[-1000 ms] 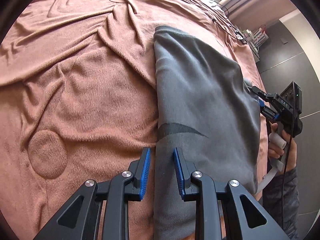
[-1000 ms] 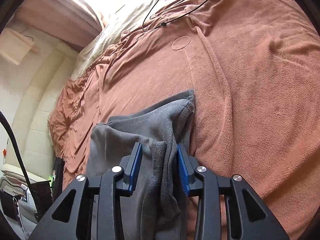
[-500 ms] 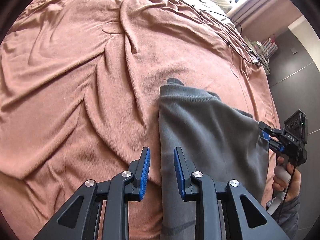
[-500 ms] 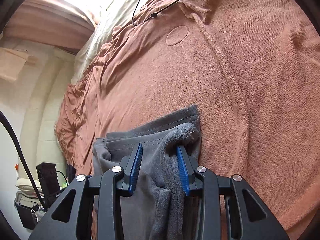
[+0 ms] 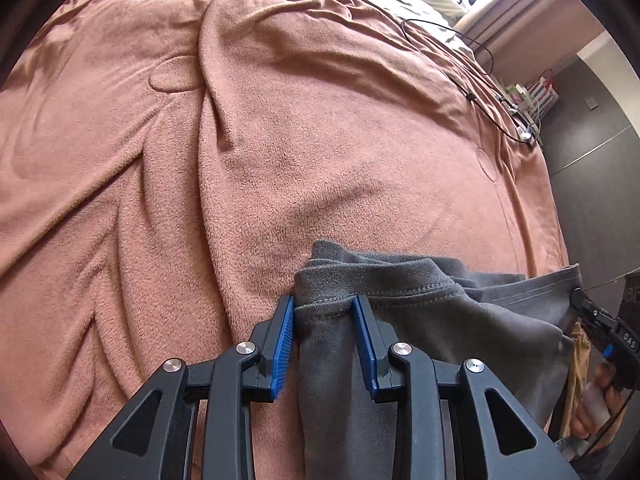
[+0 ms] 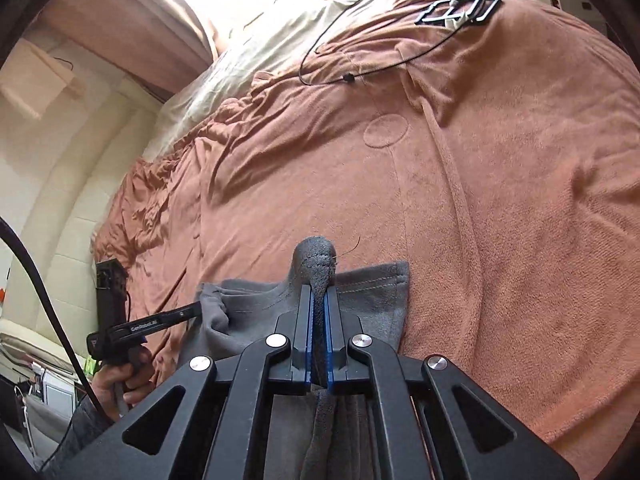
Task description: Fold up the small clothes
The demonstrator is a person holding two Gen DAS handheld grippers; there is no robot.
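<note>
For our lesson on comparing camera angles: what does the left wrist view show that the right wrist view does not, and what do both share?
Only the left wrist view: the left gripper seen from behind, its jaws opening around a thick bunched hem of the grey garment, and cluttered shelves by a dark wall.

Only the right wrist view: the right gripper with jaws shut on a pinched fold, a black frame lying far up the bed, and a cream padded wall.

Both: the garment, the brown blanket, a black cable.
</note>
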